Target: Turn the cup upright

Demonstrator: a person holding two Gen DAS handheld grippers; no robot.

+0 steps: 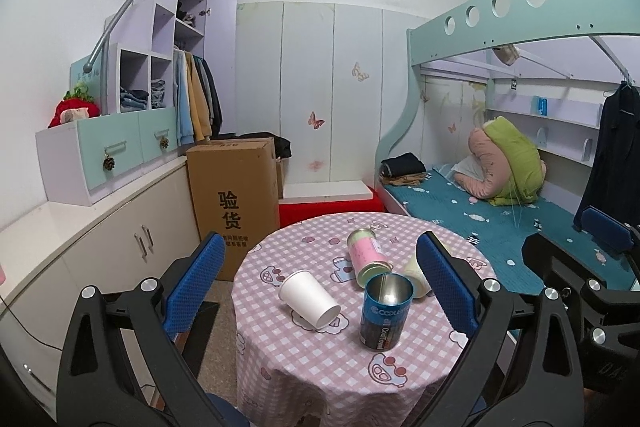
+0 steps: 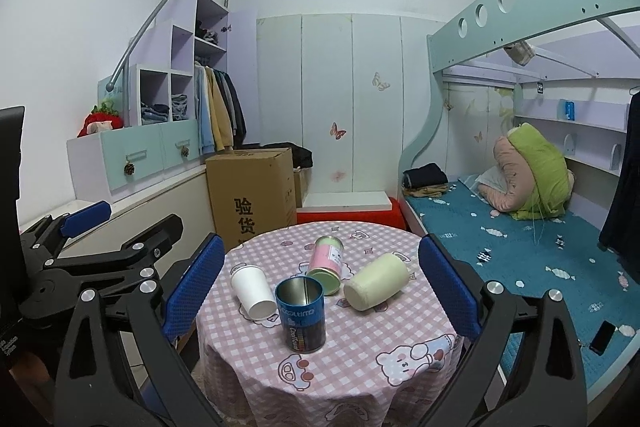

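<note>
Both grippers' fingers (image 1: 444,279) gape; blue tin (image 1: 385,311) stands upright, empty; white cup (image 1: 308,301) lies toppled.

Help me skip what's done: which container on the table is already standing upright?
The blue metal can, open mouth up, nearest the cameras. The white paper cup, pink tin and cream cup all lie on their sides.

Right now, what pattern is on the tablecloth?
The tablecloth is pink-and-white checked with cartoon animals, clearest in the right wrist view.
</note>
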